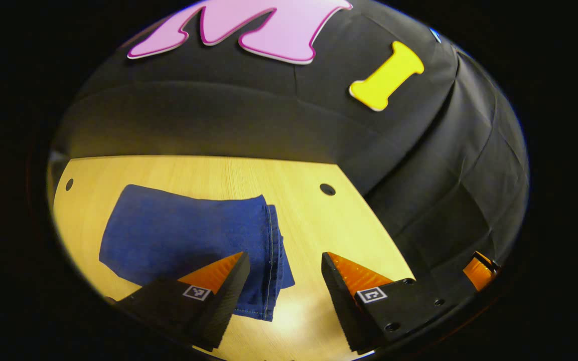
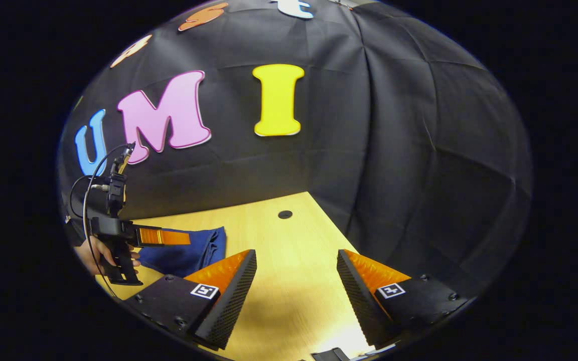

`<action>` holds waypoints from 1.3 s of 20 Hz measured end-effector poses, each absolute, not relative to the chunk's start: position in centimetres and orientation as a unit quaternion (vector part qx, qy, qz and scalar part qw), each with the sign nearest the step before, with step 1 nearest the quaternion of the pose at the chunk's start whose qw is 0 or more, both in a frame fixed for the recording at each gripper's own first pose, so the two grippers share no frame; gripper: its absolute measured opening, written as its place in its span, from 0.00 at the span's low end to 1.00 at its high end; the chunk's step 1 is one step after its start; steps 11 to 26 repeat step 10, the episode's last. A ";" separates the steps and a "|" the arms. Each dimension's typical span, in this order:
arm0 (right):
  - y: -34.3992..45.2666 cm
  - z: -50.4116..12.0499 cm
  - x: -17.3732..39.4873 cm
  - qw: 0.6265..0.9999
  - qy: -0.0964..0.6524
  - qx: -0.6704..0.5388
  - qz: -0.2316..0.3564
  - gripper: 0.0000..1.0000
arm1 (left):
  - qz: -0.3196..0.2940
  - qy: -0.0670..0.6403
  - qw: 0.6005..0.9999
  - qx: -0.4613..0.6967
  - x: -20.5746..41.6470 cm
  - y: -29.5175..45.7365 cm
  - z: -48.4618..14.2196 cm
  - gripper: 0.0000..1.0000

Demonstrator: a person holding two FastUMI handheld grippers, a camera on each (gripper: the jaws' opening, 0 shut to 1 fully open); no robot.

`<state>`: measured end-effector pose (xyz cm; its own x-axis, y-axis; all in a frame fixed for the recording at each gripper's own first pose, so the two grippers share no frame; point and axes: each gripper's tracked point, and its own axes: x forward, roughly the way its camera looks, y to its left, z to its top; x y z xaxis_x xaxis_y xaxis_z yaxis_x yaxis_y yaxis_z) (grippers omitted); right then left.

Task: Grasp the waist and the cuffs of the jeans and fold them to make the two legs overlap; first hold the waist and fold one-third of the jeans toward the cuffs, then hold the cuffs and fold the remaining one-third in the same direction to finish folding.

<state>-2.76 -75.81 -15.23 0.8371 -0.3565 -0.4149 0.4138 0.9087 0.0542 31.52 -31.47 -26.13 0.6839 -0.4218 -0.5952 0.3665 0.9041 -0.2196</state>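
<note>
The blue jeans lie folded into a compact stack on the wooden table, hems and layered edges along their right side. My left gripper hovers open above the stack's right edge, one finger over the denim, the other over bare wood, nothing held. In the right gripper view the folded jeans sit at the left. My right gripper is open over bare table to their right. The left gripper, held by a hand, hangs over the jeans there.
Round holes pierce the tabletop near its far edge. Black cloth walls close off the back and right side. The other gripper's finger shows at the right edge of the left gripper view. A cable loops off the left gripper.
</note>
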 end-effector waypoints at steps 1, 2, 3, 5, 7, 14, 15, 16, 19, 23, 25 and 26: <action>-74.9 -14.3 -2.7 0.960 0.196 0.066 -0.191 0.98 | -0.214 0.312 0.925 -0.038 30.7 -30.5 -24.5 0.95; -73.7 -13.6 -2.4 0.964 0.187 0.059 -0.179 0.98 | -0.209 0.283 0.936 -0.028 29.9 -29.4 -22.6 0.96; -72.6 -13.3 -2.2 0.968 0.180 0.051 -0.168 0.98 | -0.202 0.254 0.946 -0.014 28.9 -28.0 -20.9 0.97; -70.3 -11.9 -2.3 0.975 0.163 0.037 -0.145 0.98 | -0.184 0.197 0.963 0.013 26.3 -25.5 -16.6 0.97; -67.9 -10.4 -2.4 0.981 0.146 0.030 -0.123 0.98 | -0.175 0.157 0.972 0.021 22.8 -23.6 -12.9 0.97; -63.9 -8.3 -3.2 0.987 0.131 0.029 -0.087 0.98 | -0.172 0.132 0.976 0.010 17.6 -20.9 -9.7 0.96; -63.9 -8.3 -3.2 0.987 0.131 0.029 -0.087 0.98 | -0.172 0.132 0.976 0.010 17.6 -20.9 -9.7 0.96; -63.9 -8.3 -3.2 0.987 0.131 0.029 -0.087 0.98 | -0.172 0.132 0.976 0.010 17.6 -20.9 -9.7 0.96; -63.9 -8.3 -3.2 0.987 0.131 0.029 -0.087 0.98 | -0.172 0.132 0.976 0.010 17.6 -20.9 -9.7 0.96; -63.9 -8.3 -3.2 0.987 0.131 0.029 -0.087 0.98 | -0.172 0.132 0.976 0.010 17.6 -20.9 -9.7 0.96; -63.9 -8.3 -3.2 0.987 0.131 0.029 -0.087 0.98 | -0.172 0.132 0.976 0.010 17.6 -20.9 -9.7 0.96; -63.9 -8.3 -3.2 0.987 0.131 0.029 -0.087 0.98 | -0.172 0.132 0.976 0.010 17.6 -20.9 -9.7 0.96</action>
